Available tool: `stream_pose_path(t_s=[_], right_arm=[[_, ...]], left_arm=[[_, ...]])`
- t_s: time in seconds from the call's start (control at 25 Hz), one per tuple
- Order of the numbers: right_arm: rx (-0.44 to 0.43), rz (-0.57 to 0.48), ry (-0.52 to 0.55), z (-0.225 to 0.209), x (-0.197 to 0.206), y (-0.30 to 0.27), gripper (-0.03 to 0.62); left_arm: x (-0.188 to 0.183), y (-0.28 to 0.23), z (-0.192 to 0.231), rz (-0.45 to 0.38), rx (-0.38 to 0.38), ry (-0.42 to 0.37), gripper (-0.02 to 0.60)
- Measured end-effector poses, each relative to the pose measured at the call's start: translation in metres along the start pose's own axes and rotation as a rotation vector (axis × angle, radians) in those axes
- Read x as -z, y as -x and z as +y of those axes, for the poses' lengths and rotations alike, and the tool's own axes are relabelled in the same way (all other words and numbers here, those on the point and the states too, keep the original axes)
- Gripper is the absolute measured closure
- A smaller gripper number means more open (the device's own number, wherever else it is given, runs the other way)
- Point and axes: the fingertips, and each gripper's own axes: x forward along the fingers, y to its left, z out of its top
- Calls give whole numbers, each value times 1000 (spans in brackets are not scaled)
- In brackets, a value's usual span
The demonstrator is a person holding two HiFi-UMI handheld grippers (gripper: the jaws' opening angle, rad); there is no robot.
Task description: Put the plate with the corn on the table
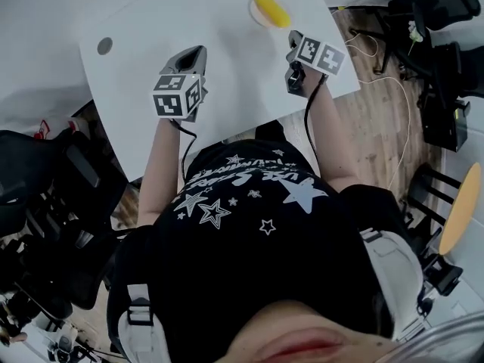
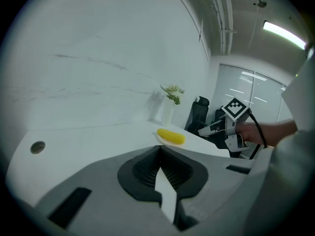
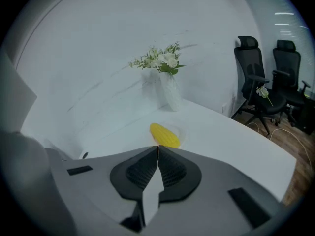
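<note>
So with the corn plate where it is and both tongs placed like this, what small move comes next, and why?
Probably nothing more on the plate: I'd just draw both tongs back to rest. The plate with the corn already sits flat on the table. The left tongs and right tongs are shut, empty and short of it.

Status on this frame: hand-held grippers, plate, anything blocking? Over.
Left hand-held gripper shut, empty. Right hand-held gripper shut, empty. Plate with corn resting on table, clear of both. Nothing blocking; vase stands beyond.
</note>
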Motion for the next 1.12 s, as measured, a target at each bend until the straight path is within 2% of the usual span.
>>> stream_pose_path(t_s=[0.28, 0.48, 0.6, 0.88, 1.12], right_arm=[[68, -35, -64, 22, 43, 28, 586], [133, -48, -138, 23, 78, 53, 586], [151, -38, -142, 28, 90, 62, 586], [136, -61, -121, 32, 83, 65, 586], [84, -28, -123, 36, 108, 66, 588]], left_arm=[[18, 26, 12, 20, 106, -35, 575], [32, 27, 8, 57, 202, -58, 575], [32, 29, 4, 65, 244, -81, 575], [34, 20, -13, 75, 276, -65, 575], [49, 24, -32, 89, 274, -135, 575]])
